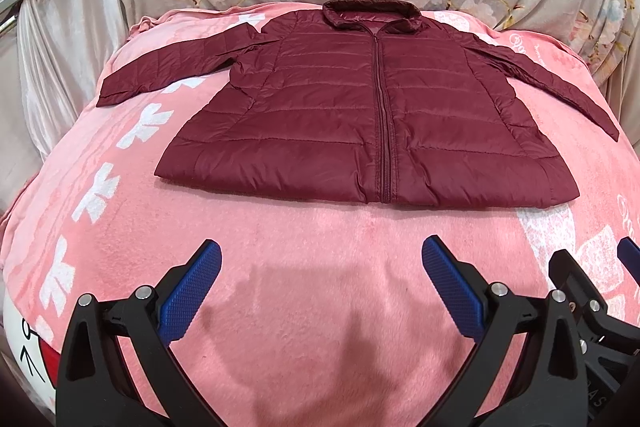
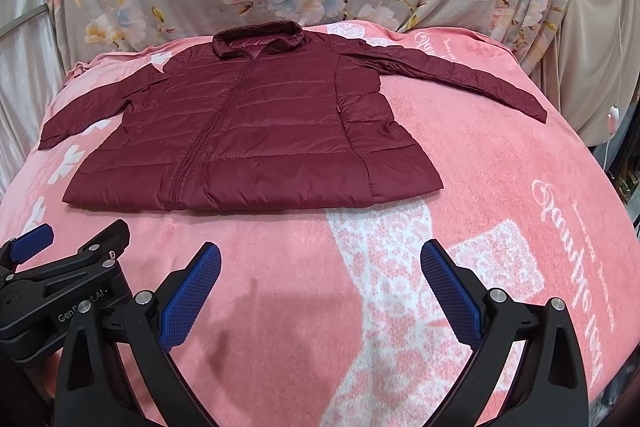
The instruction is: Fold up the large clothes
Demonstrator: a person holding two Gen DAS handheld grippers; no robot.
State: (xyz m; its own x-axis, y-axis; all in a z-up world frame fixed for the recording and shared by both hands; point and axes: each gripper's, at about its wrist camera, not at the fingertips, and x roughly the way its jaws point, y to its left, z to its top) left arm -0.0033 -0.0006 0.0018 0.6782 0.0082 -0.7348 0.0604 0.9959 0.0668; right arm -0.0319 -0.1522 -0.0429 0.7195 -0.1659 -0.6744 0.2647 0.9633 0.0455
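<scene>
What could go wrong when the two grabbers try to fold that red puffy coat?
1. The jacket looks shiny and slick, so a sleeve might slip from the open right gripper mid-fold.
2. The pink blanket beneath is soft; fingers could pinch it together with the jacket and drag it along.
3. The left gripper and right gripper sit close together, so they might bump while reaching.

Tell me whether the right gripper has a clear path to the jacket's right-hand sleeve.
Probably yes. The right gripper is open and holds nothing, and only bare pink blanket lies between it and the sleeve, which lies flat and spread away from the jacket body.
</scene>
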